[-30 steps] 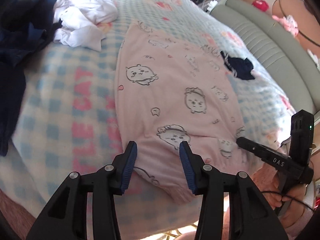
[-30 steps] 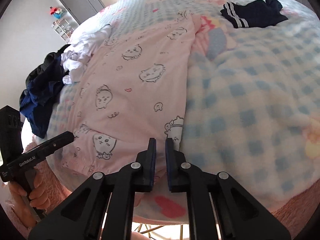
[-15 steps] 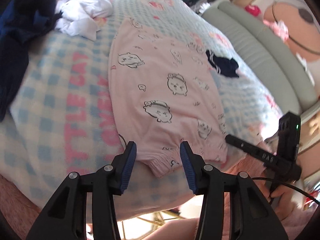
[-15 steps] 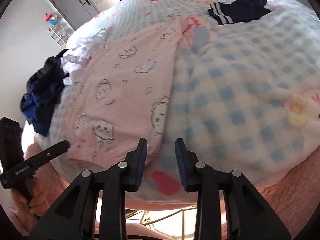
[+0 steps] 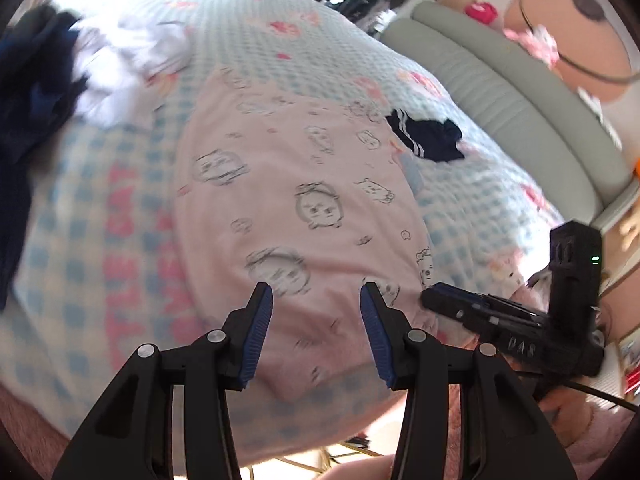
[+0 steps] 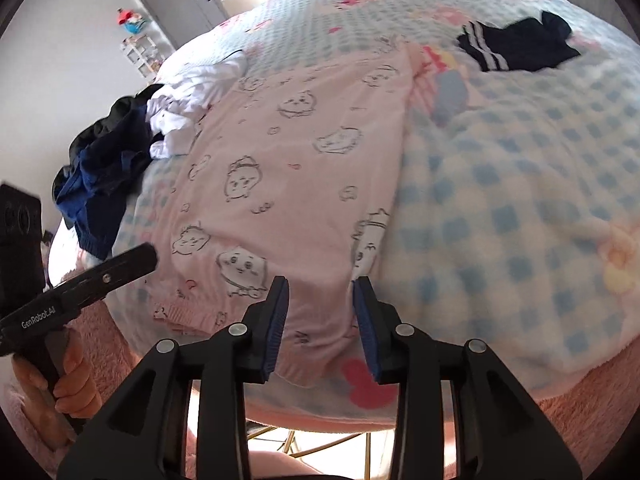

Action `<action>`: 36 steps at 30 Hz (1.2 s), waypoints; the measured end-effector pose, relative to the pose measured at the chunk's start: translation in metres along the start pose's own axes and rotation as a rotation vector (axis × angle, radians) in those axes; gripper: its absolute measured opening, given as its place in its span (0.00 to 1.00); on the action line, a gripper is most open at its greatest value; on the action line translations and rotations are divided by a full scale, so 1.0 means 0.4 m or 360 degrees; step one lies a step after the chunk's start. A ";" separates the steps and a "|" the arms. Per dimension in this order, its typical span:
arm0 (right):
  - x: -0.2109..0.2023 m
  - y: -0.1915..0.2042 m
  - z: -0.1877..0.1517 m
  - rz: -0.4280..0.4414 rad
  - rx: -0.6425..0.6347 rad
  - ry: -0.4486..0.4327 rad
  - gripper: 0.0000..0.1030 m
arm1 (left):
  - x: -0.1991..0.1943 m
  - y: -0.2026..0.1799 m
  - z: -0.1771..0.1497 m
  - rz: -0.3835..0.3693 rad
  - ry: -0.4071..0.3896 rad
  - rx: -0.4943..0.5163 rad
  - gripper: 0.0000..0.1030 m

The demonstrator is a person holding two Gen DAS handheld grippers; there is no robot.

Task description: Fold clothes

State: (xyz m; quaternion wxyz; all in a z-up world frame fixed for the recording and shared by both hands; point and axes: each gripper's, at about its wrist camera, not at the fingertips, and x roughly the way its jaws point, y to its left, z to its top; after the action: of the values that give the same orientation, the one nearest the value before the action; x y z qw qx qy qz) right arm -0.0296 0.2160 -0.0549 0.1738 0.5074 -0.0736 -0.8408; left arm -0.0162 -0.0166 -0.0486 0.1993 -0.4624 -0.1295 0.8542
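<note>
A pink garment (image 5: 288, 184) printed with cartoon animals lies flat, folded lengthwise, on the blue-checked blanket (image 5: 76, 240). Its ribbed near hem hangs at the bed's front edge. My left gripper (image 5: 316, 320) is open just above that hem, nothing between its blue pads. My right gripper (image 6: 320, 308) is open too, over the hem's right corner of the same pink garment (image 6: 304, 168). Each view shows the other gripper: the right one (image 5: 440, 300) at the garment's right edge, the left one (image 6: 144, 258) at its left edge, held by a hand (image 6: 72, 384).
A heap of white (image 5: 128, 64) and dark blue clothes (image 5: 28, 92) lies at the bed's far left. A navy striped sock (image 5: 424, 140) rests beyond the garment's right side. A grey padded headboard (image 5: 520, 108) runs along the right. The bed's front edge drops off just below the grippers.
My right gripper has gone from shut to open and let go of the hem. Both grippers drew back from the bed edge half a second ago, then returned closer over the hem.
</note>
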 end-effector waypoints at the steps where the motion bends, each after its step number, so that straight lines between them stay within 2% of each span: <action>1: 0.015 0.020 0.006 -0.0005 -0.0048 0.0013 0.35 | 0.024 -0.013 0.011 0.0039 0.0026 0.0016 0.46; 4: 0.033 0.026 -0.005 -0.0020 -0.0077 0.0077 0.38 | 0.113 -0.008 0.018 0.0191 0.0232 -0.0018 0.46; 6: 0.036 0.013 -0.021 -0.0031 -0.0059 0.0127 0.38 | 0.133 -0.016 -0.019 0.0249 0.0321 0.0081 0.46; 8: 0.038 -0.001 -0.037 -0.0041 -0.0041 0.0177 0.38 | 0.103 -0.025 -0.054 0.0239 0.0297 0.0172 0.46; 11: 0.020 -0.009 -0.046 -0.0011 -0.0047 0.0182 0.37 | 0.055 -0.010 -0.073 0.0107 0.0240 0.0108 0.50; 15: -0.012 0.005 -0.002 0.0037 -0.0031 0.0026 0.38 | 0.005 -0.010 -0.058 -0.0029 0.0049 0.0046 0.50; 18: -0.015 0.027 0.033 0.0045 -0.0075 -0.0077 0.39 | -0.004 -0.020 -0.036 -0.0086 -0.0035 0.0042 0.51; 20: 0.012 0.036 0.052 0.0051 -0.0081 -0.0073 0.39 | 0.023 -0.027 -0.027 0.0009 -0.0012 0.0075 0.51; 23: 0.069 0.046 0.073 -0.0036 -0.0086 0.0020 0.39 | 0.062 -0.037 -0.015 0.0150 0.0023 0.0125 0.50; 27: 0.077 0.034 0.049 -0.0053 -0.0097 0.0052 0.37 | 0.114 -0.049 0.001 0.0335 0.0072 0.0189 0.50; 33: 0.084 0.019 0.015 -0.0076 -0.0113 0.0096 0.37 | 0.123 -0.055 -0.037 0.0392 0.0136 0.0326 0.51; 36: 0.077 0.023 0.003 -0.0084 -0.0137 0.0119 0.38 | 0.107 -0.054 -0.053 0.0380 0.0160 0.0340 0.51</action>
State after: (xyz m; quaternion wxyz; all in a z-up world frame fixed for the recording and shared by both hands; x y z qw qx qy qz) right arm -0.0419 0.1962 -0.0770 0.1758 0.5322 -0.0173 -0.8279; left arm -0.0146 0.0232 -0.0830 0.1506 -0.4928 0.0281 0.8566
